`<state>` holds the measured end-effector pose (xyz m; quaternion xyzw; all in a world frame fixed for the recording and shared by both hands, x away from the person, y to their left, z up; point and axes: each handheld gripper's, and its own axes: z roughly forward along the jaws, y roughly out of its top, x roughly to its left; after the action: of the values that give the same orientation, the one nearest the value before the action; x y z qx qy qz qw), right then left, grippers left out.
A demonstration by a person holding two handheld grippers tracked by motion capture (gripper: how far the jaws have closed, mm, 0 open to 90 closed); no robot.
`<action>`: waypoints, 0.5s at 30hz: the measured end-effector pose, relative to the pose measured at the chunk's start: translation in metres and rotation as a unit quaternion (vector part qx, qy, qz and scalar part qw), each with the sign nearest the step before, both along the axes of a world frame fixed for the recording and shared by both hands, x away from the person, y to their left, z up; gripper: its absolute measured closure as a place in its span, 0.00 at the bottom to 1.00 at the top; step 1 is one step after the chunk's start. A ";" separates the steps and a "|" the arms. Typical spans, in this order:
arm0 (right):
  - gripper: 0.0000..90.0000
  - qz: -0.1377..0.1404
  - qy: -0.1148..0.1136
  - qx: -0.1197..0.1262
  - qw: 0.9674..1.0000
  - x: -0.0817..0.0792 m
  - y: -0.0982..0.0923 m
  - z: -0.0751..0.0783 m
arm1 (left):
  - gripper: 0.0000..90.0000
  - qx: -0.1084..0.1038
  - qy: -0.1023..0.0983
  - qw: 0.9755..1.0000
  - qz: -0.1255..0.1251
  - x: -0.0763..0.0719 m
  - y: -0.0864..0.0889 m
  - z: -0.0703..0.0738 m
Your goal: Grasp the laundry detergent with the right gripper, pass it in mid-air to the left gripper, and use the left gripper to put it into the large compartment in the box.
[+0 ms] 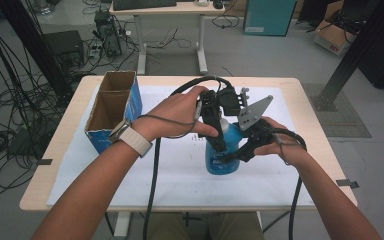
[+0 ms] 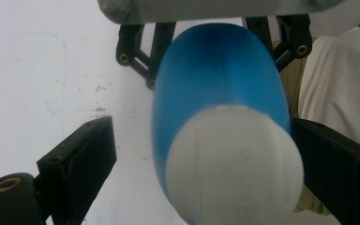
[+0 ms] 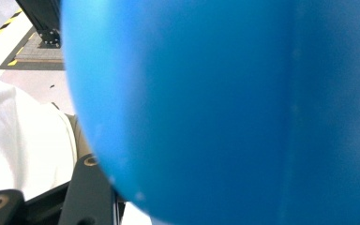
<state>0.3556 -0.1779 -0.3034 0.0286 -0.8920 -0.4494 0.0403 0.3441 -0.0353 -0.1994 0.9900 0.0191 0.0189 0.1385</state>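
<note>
Here the blue bottle [image 1: 223,150] stood upright on the white sheet [image 1: 130,180] near the table's middle, well right of the cardboard box [image 1: 111,107]. The right gripper [image 1: 240,152] was clamped on the bottle's body from the side. The left gripper [image 1: 215,135] hung over its white cap [image 2: 234,164], jaws wide on either side, the left one clear of it

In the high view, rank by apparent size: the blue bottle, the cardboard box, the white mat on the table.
1. white mat, largest by far.
2. cardboard box.
3. blue bottle, smallest as seen, though both grippers cover part of it, so its full size is unsure.
</note>
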 end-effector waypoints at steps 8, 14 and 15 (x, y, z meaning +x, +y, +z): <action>0.48 -0.001 -0.005 -0.001 1.000 0.000 -0.001 -0.001 | 0.17 0.005 0.006 1.000 -0.005 0.002 -0.003 -0.005; 0.48 0.001 -0.007 -0.001 1.000 0.000 -0.001 -0.002 | 0.24 0.006 0.012 1.000 -0.009 0.001 -0.004 -0.008; 0.48 0.001 -0.008 -0.001 1.000 0.000 -0.001 -0.002 | 0.25 0.010 0.012 1.000 -0.010 0.001 -0.005 -0.008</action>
<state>0.3554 -0.1788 -0.3058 0.0333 -0.8924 -0.4486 0.0342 0.3451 -0.0399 -0.2077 0.9916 0.0101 0.0061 0.1287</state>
